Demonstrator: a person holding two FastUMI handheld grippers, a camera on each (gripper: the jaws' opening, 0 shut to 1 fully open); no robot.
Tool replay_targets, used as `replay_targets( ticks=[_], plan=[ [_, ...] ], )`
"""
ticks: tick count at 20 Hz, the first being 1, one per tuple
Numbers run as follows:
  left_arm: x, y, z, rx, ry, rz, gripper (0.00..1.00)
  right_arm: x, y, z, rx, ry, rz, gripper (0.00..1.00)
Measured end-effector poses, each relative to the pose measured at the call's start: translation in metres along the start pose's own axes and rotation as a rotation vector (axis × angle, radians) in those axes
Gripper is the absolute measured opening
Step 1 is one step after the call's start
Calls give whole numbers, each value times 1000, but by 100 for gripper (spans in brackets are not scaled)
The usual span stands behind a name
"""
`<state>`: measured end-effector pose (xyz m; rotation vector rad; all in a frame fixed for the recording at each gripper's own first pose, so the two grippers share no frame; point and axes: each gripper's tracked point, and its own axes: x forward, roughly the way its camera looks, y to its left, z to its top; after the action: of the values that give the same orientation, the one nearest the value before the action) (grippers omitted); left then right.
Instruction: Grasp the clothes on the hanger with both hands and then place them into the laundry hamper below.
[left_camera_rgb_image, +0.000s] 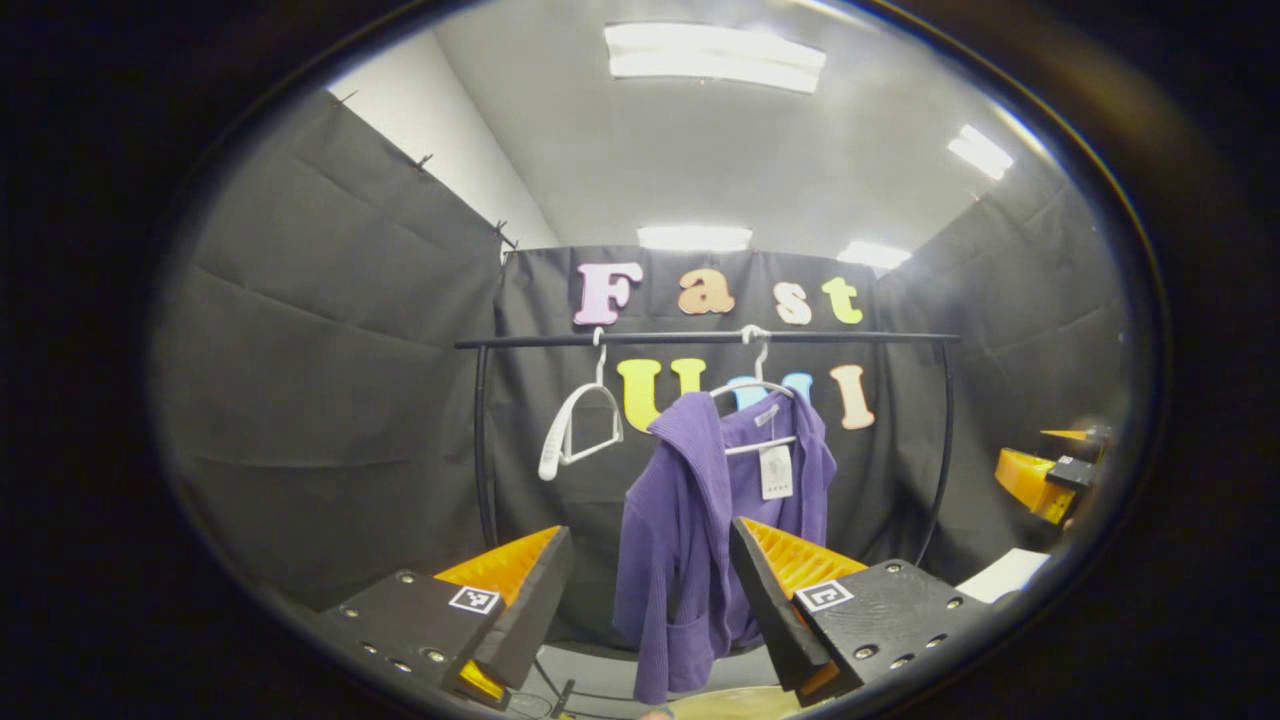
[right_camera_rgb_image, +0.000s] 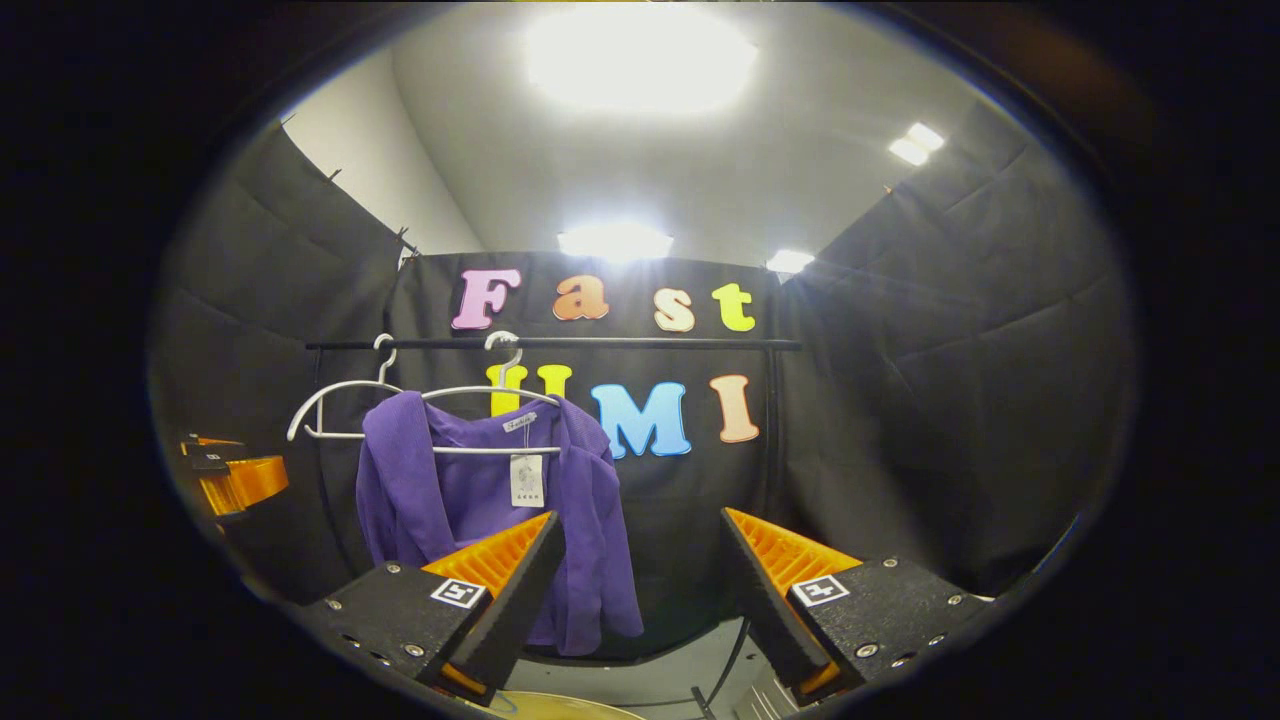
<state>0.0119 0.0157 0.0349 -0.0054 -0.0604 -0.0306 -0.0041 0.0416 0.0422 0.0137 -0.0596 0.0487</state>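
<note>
1. Purple garment (left_camera_rgb_image: 690, 540) draped on a white hanger (right_camera_rgb_image: 470, 395), hung from the black rail (left_camera_rgb_image: 700, 339).
2. Left of garment: second, bare hanger (left_camera_rgb_image: 575, 430).
3. Left gripper (left_camera_rgb_image: 650, 600) spread wide, short of the garment.
4. Right gripper (right_camera_rgb_image: 640, 590) likewise agape, gripping nothing.

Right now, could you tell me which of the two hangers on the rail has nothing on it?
The left hanger is bare; in the left gripper view it hangs turned nearly edge-on. The right hanger carries the purple garment with its tag.
</note>
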Motion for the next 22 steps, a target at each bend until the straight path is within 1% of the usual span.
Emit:
replay_targets(
  ticks=[1, 4, 6, 8, 10, 11, 13, 14, 15, 17, 20, 22],
  plan=[
    [1, 0, 2, -6, 4, 0, 90, 7, 6, 0, 6, 2, 16, 95],
    [8, -8, 11, -19, -4, -16, 90, 22, 12, 16, 23, -22, 47, 95],
    [13, -13, 15, -22, -17, -15, 90, 31, 10, 26, 20, -49, 57, 95],
    [20, -19, 20, -37, -26, -17, 90, 45, 14, 32, 13, -65, 84, 95],
    [31, -19, 29, -36, -36, 3, 90, 61, 17, 39, 6, -86, 107, 95],
    [36, -21, 31, -24, -35, 12, 96, 70, 18, 40, 10, -86, 118, 95],
    [50, -29, 34, -3, -36, 9, 96, 87, 23, 44, 26, -91, 143, 96],
    [56, -33, 37, 3, -36, 13, 96, 96, 22, 46, 28, -94, 141, 95],
    [63, -37, 37, 2, -41, 18, 96, 104, 20, 46, 27, -94, 136, 95],
    [75, -48, 39, -11, -53, 21, 96, 119, 24, 44, 35, -93, 153, 95],
    [95, -60, 30, -15, -35, 31, 96, 143, 28, 39, 52, -86, 179, 95],
    [106, -64, 21, -22, -20, 57, 96, 158, 27, 34, 68, -80, 186, 95]
  ],
)
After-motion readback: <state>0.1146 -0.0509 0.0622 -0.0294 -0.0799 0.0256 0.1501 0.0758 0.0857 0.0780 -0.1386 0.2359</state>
